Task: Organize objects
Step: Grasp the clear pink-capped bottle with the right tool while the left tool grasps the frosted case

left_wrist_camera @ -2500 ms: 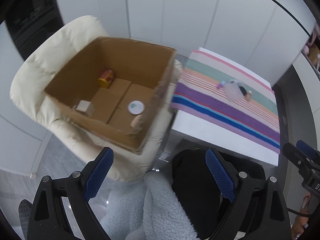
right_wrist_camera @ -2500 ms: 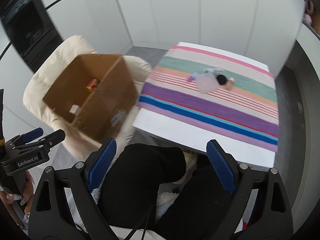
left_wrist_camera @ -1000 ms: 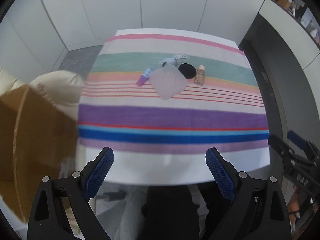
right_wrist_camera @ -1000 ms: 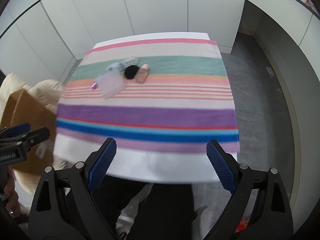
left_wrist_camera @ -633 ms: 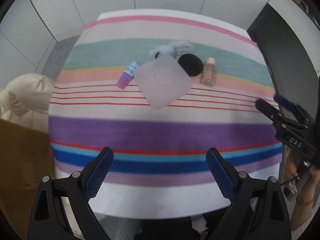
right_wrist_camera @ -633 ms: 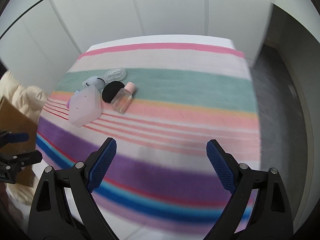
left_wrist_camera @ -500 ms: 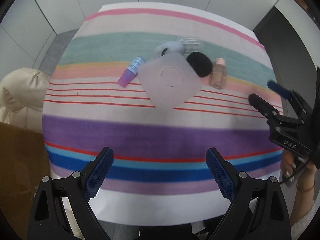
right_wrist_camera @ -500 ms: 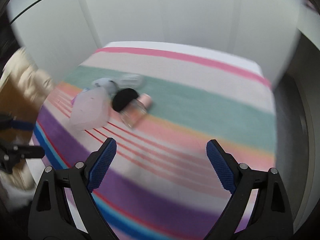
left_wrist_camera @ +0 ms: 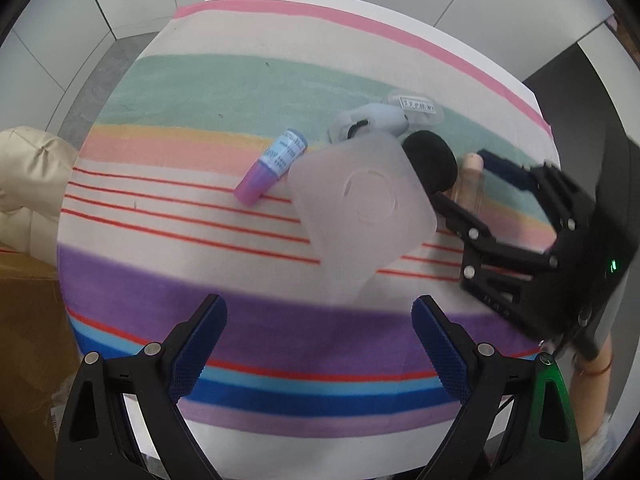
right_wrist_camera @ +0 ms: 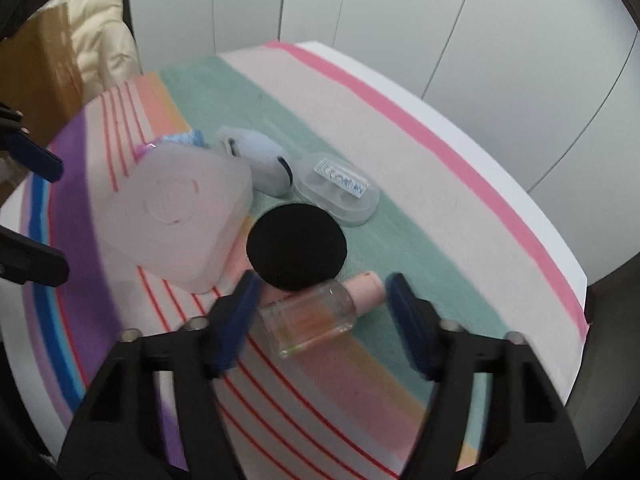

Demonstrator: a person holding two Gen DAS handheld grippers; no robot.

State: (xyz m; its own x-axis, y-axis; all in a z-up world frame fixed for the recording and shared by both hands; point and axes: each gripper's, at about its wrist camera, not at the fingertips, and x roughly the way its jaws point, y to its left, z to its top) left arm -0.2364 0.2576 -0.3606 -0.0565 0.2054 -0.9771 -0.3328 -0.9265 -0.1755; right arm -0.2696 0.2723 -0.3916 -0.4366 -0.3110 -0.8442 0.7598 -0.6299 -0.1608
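Two grippers work over a table covered by a striped cloth [left_wrist_camera: 248, 304], where a small huddle of toiletries lies on the green and peach bands. The right gripper [right_wrist_camera: 320, 304] reaches down at the near end of the group, and its blue fingers [right_wrist_camera: 236, 320] stand on either side of a small clear bottle [right_wrist_camera: 308, 320] with a pink cap, which lies on its side. These jaws have just been closing, and the bottle is between them; the left finger is at or very near the glass, while a gap shows on the cap side, so the pads do not yet pinch it. Just beyond the bottle, touching or nearly touching it, lies a round black puff [right_wrist_camera: 296, 246]. To its left sits a frosted square box [right_wrist_camera: 176, 216], tilted, with a pink and blue tube [left_wrist_camera: 272, 168] beside its far corner. Behind the puff rest a pale blue case [right_wrist_camera: 260, 160] and a clear oblong case [right_wrist_camera: 340, 190] with a printed label.

The left gripper [left_wrist_camera: 320, 348] hangs above the purple and blue stripes at the near side of the cloth, its jaws spread wide with nothing between them, well short of the box. At the left edge, off the table, a cream cushion [left_wrist_camera: 28, 184] and a cardboard box [left_wrist_camera: 28, 344] show.
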